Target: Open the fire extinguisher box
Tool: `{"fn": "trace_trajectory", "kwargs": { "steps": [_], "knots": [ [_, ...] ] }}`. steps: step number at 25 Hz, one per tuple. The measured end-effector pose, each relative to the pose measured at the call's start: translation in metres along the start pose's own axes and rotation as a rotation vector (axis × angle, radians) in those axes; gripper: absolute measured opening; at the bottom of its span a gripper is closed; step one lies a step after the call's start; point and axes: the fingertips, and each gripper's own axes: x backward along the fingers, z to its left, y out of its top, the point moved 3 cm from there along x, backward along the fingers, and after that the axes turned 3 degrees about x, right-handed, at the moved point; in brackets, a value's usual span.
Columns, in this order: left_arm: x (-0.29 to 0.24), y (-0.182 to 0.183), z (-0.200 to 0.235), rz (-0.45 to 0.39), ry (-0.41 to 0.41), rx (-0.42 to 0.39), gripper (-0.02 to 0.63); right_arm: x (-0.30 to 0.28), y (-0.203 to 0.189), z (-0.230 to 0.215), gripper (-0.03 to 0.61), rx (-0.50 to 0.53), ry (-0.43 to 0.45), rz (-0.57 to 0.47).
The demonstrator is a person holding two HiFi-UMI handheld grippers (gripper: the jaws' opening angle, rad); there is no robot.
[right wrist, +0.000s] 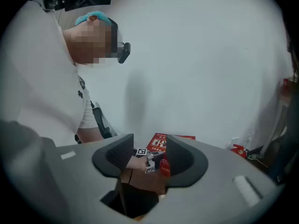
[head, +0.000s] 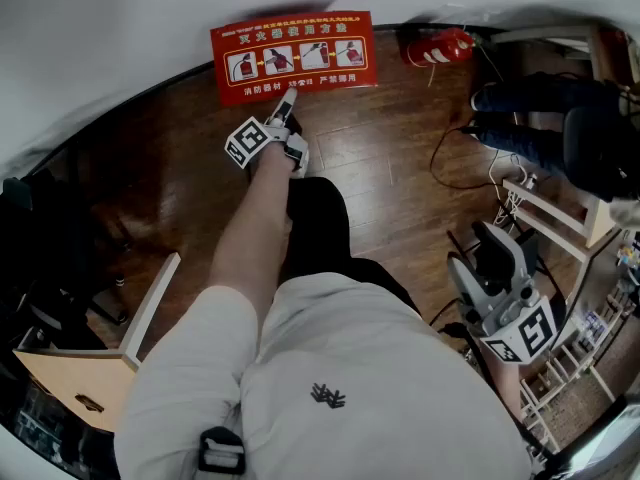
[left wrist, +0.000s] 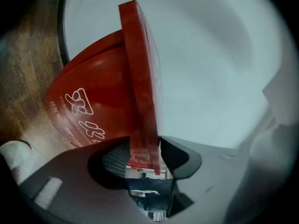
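The red fire extinguisher box [head: 294, 56] stands on the wood floor against the white wall, with white print and instruction pictures on its lid. My left gripper [head: 287, 98] reaches to the lid's lower edge. In the left gripper view the lid's edge [left wrist: 140, 78] runs between the jaws, lifted a little off the box body [left wrist: 88, 101], and my left gripper [left wrist: 144, 155] is shut on it. My right gripper [head: 482, 236] hangs back at the right. In the right gripper view it [right wrist: 149, 155] is open and holds nothing, looking toward the box [right wrist: 164, 140].
A red fire extinguisher [head: 440, 46] lies by the wall right of the box. Cables [head: 470, 158], a white rack [head: 545, 218] and a seated person's legs [head: 530, 118] fill the right side. A wooden panel [head: 90, 368] and dark chair parts stand at the left.
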Motion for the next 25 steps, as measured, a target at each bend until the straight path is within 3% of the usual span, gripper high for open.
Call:
{"fn": "trace_trajectory", "kwargs": {
  "steps": [2, 4, 10, 16, 20, 25],
  "knots": [
    [-0.001, 0.006, -0.007, -0.028, -0.029, -0.003, 0.176, -0.004, 0.000, -0.003, 0.201, -0.008, -0.003, 0.004],
    [-0.001, 0.010, -0.012, -0.041, -0.044, -0.002, 0.115, -0.007, 0.003, -0.006, 0.199, -0.009, -0.006, 0.006],
    [0.004, 0.010, -0.024, 0.001, -0.040, -0.004, 0.100, -0.016, 0.012, -0.010, 0.195, -0.030, -0.015, -0.001],
    [0.005, 0.012, -0.096, 0.018, -0.163, 0.068, 0.087, -0.024, 0.027, -0.010, 0.190, -0.063, 0.008, -0.045],
    [-0.007, 0.035, -0.152, 0.053, -0.211, 0.034, 0.087, -0.034, 0.044, -0.014, 0.189, -0.077, 0.009, -0.074],
    [-0.039, 0.062, -0.186, 0.083, -0.263, -0.025, 0.074, -0.043, 0.046, -0.027, 0.186, -0.090, -0.003, -0.100]
  ]
}}
